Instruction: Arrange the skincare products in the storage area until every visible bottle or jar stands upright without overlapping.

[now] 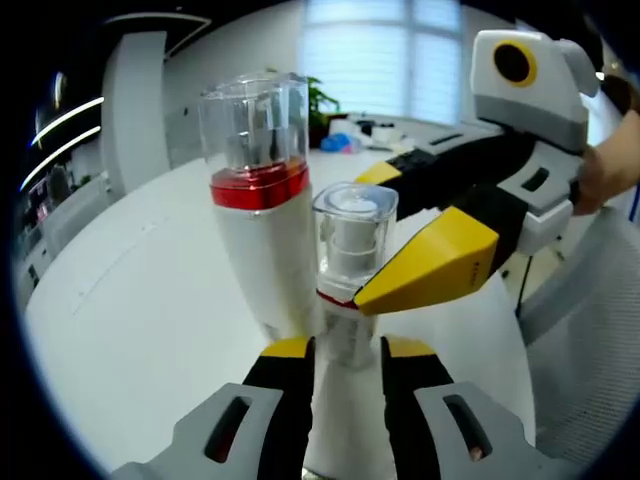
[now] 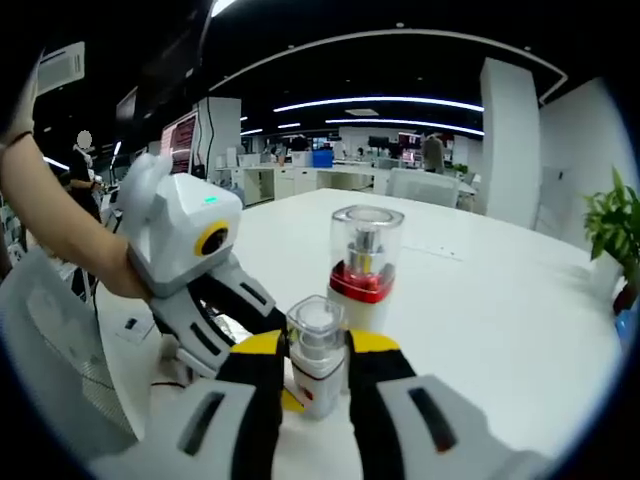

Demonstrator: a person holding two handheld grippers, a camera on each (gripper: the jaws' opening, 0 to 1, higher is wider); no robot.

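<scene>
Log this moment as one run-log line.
left claw: closed on small pump bottle | right claw: closed on same bottle | tall red-banded bottle: upright on white table, beside it

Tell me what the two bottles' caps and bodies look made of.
Tall bottle: clear glossy cap, likely hard plastic, since the pump shows through; opaque white smooth body, plastic or coated glass, red band. Small bottle: same clear cap and white body.

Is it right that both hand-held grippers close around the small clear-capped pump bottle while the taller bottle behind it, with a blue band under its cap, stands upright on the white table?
Not quite: the taller bottle has a red band, not blue, as the left gripper view shows. The rest holds: the left hand-held gripper and right hand-held gripper both flank the small pump bottle, and the taller one stands upright on the white table.
</scene>
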